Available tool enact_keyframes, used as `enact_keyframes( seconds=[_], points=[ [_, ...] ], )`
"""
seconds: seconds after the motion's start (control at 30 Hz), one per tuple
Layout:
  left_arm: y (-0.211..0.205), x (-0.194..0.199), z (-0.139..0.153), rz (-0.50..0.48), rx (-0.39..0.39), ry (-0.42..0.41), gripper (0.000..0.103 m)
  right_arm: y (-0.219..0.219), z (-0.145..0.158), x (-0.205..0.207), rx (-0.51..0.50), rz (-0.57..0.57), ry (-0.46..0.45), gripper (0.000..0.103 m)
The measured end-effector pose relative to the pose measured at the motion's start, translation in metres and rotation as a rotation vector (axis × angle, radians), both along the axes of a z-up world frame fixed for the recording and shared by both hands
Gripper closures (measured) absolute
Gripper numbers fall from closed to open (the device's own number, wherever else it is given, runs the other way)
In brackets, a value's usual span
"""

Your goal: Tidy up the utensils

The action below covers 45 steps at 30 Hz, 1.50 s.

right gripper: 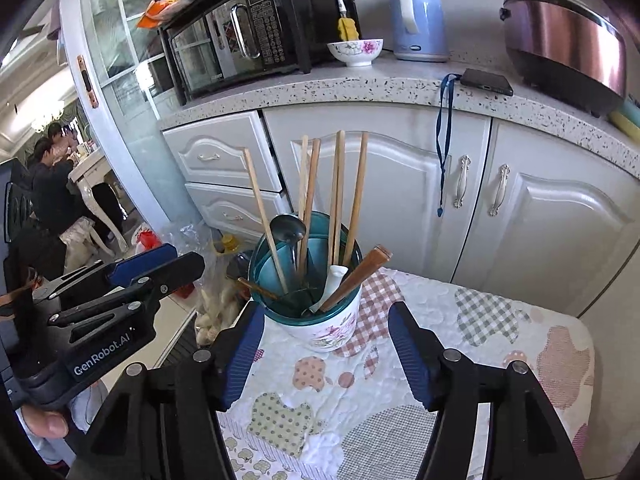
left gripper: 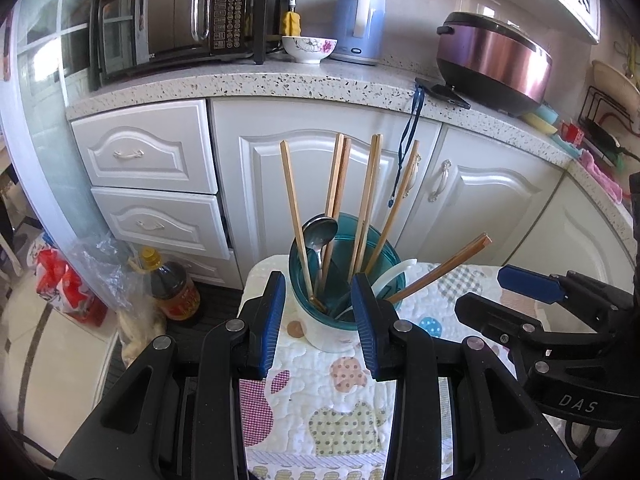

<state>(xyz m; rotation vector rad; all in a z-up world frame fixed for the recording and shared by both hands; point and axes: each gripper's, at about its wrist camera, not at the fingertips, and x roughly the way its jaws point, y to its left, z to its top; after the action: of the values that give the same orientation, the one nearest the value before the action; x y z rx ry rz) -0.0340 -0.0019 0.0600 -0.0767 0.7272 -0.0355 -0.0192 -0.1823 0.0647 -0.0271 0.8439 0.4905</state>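
Holder: the utensil holder, a white flowered cup with a teal insert, stands on the quilted table near its front-left corner, below the kitchen cabinets.
Contents: wooden chopsticks stand upright in it beside a metal spoon; a darker pair of chopsticks leans out over the rim to the right, next to a white spoon handle.
Left hand-held gripper: spread, nothing between the pads; the holder sits just beyond the fingertips.
Right hand-held gripper: spread wide, empty, lined up on the holder from the near side.
Handling: the chopsticks are light, stiff and smooth (likely to pivot or slide in a loose pinch); the spoon is heavier at the bowl; the cup looks ceramic, so fragile and easily tipped by a sideways push.
Where to hold: I would take the leaning pair at mid-shaft, above the rim, both sticks together.
Task state: seemingly near done; no loose utensil shows on the table.
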Motion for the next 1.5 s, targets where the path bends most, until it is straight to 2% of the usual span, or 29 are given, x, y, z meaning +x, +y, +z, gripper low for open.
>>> enact_keyframes(
  seconds=[0.53, 1.5],
  points=[
    [-0.0046, -0.0013, 0.0005, 0.028, 0.066, -0.029, 0.07, -0.0037, -0.0012, 0.0048, -0.025, -0.033, -0.002, 0.04],
    [-0.003, 0.0012, -0.0034, 0.06, 0.072, -0.018, 0.07, 0.0013, -0.0087, 0.0086, -0.06, -0.019, 0.007, 0.04]
  ],
)
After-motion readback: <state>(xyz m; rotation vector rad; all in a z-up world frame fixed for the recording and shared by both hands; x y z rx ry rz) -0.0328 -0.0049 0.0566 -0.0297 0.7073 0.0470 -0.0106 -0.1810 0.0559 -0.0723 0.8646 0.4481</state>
